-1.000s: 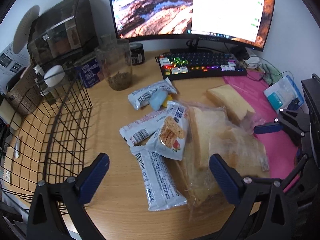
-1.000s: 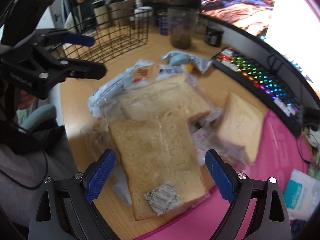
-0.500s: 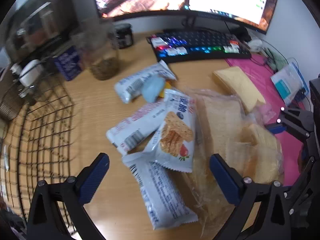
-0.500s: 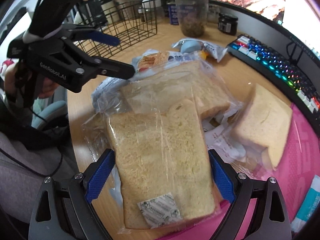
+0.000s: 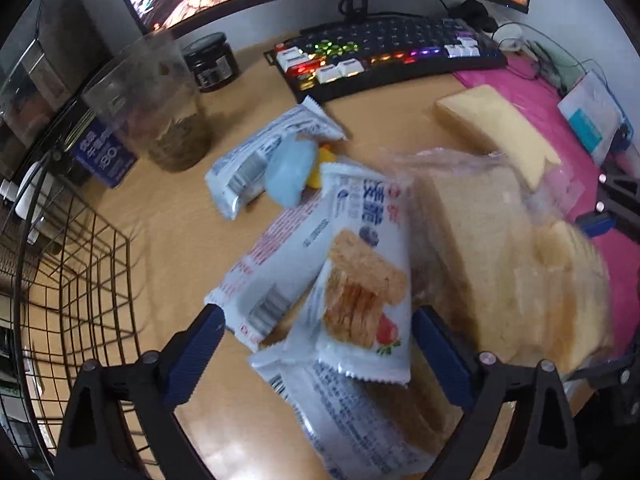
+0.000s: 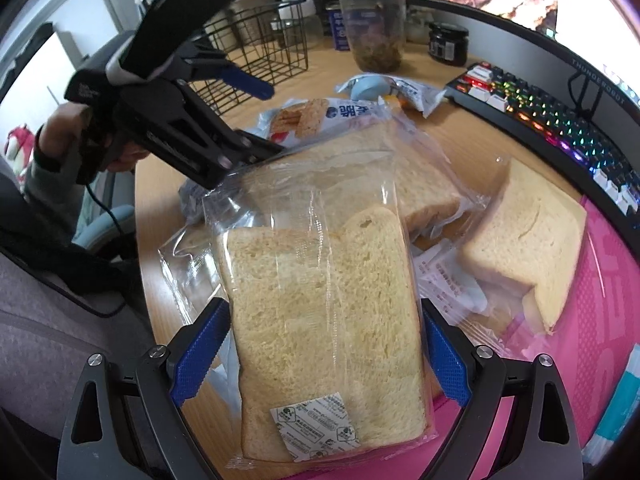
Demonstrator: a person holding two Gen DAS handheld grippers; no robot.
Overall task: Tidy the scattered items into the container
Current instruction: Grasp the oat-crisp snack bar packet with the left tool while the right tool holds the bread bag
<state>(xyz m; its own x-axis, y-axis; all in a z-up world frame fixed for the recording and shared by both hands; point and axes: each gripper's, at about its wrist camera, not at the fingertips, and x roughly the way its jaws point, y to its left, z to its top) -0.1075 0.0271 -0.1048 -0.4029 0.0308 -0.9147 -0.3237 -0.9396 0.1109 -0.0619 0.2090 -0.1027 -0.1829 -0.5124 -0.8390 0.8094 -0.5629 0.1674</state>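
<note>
My left gripper (image 5: pixel 320 360) points down over a pile of snack packets on the wooden desk. Its jaws are closing, and a cracker packet (image 5: pixel 362 280) with white wrappers (image 5: pixel 280 264) under it lies between the blue pads without being pressed. In the right wrist view this left gripper (image 6: pixel 268 118) hovers at the far edge of the pile. My right gripper (image 6: pixel 322 354) stands open astride a clear bag of sliced bread (image 6: pixel 320 300). The black wire basket (image 5: pixel 80 260) stands at the left, also seen as the basket (image 6: pixel 260 40) far back.
Another bagged bread slice (image 6: pixel 528 240) lies on a pink mat (image 6: pixel 600 320). A pale blue round item (image 5: pixel 290 172) rests on a further wrapper (image 5: pixel 248 164). A lit keyboard (image 5: pixel 392 52), a clear jar (image 5: pixel 160 108), a black jar (image 5: pixel 212 64) and a monitor line the back.
My left gripper came down and closer over the snack packets, and its jaws narrowed slightly. My right gripper sank until its fingers flank the bagged bread.
</note>
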